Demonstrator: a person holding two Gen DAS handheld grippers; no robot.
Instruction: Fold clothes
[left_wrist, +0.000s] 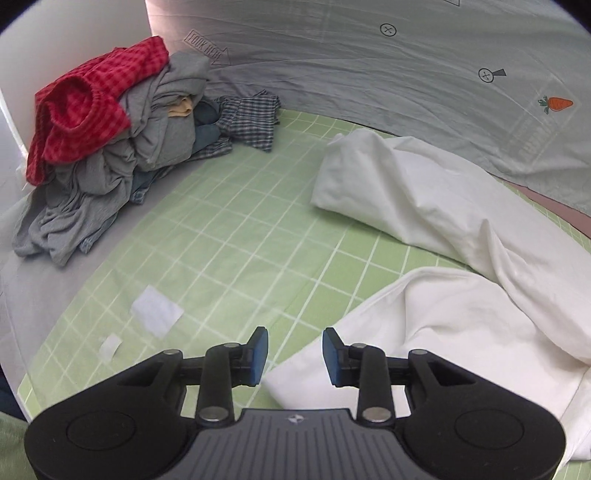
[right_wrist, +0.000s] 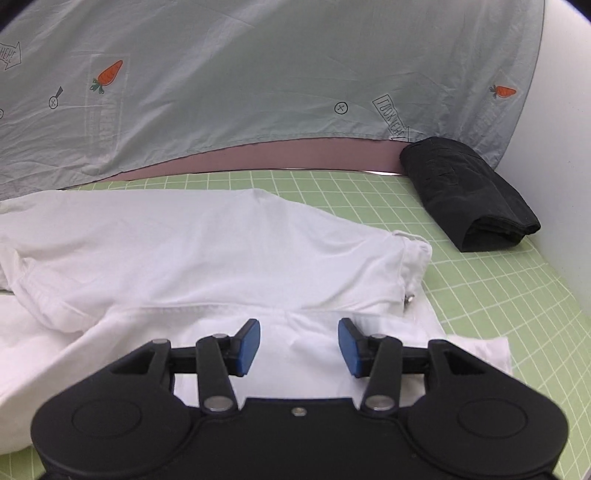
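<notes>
White garment (right_wrist: 221, 258) spread over the green grid sheet (right_wrist: 498, 295), both grippers hanging open above it.

Left gripper (left_wrist: 295, 356) has its blue pads (left_wrist: 258, 354) well apart with nothing between them, sitting over the garment's near corner where it meets the sheet. Right gripper (right_wrist: 299, 345) is spread about as wide, empty too, right over the garment near a seam, can't tell if it's actually touching. Grey backdrop cloth (right_wrist: 258, 74) has little carrots (right_wrist: 109, 75), crossed circles and arrow boxes with lettering that looks like "LOOK HERE", pretty blurry though. Only the left view shows the clothes pile (left_wrist: 110, 147) with a red checked piece on top, plus two white scraps (left_wrist: 157, 310) on the sheet. Only the right view shows a folded black item (right_wrist: 469, 192) by the wall.
</notes>
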